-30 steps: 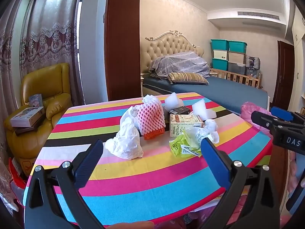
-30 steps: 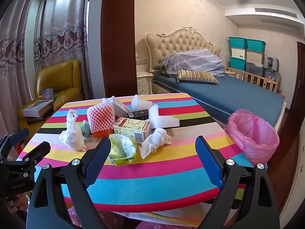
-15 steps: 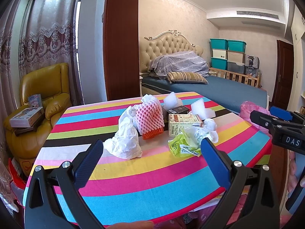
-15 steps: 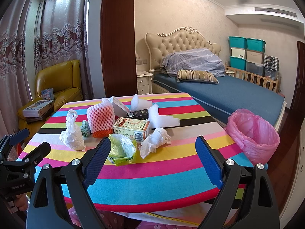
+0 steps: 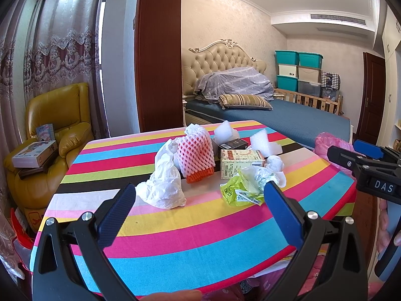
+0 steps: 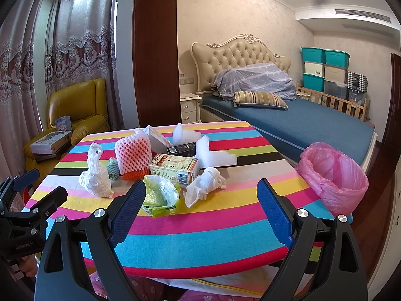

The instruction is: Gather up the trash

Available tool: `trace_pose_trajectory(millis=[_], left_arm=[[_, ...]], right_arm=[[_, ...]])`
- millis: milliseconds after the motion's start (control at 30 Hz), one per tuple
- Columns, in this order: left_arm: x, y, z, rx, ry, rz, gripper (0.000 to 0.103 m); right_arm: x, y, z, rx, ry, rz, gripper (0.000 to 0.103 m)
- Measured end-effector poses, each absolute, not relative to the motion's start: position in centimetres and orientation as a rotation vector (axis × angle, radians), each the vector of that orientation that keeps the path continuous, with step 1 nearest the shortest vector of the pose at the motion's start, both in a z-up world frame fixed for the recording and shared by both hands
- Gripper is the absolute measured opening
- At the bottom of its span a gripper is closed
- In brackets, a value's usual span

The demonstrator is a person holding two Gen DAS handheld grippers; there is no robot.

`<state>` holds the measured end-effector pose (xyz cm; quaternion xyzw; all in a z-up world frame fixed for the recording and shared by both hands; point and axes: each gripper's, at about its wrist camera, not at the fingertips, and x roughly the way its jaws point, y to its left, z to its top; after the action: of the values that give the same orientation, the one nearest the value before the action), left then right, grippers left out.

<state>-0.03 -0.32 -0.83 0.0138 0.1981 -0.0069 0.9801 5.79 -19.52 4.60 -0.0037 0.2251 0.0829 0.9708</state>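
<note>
A crumpled green wrapper lies on the striped surface just ahead of the right gripper, beside its left finger, with its long axis running across the fingers. Behind it a printed carton lies on its side, lengthwise left to right. Both the right and the left gripper have their fingers spread wide, holding nothing.

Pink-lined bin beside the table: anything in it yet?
Looks empty: the pink-lined bin shows only liner inside in the right wrist view; its bottom is hidden.

Rainbow-striped tablecloth, pink bin liner, green wrapper.
</note>
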Motion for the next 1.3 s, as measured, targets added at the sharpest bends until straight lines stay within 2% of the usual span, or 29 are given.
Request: trace_pose_trajectory(millis=[1300], left_arm=[[-0.05,0.02,-0.81,0.019,0.408,-0.015,0.099]], right_arm=[[5.45,-18.93,4.09,-0.012,0.461,0.18,0.085]])
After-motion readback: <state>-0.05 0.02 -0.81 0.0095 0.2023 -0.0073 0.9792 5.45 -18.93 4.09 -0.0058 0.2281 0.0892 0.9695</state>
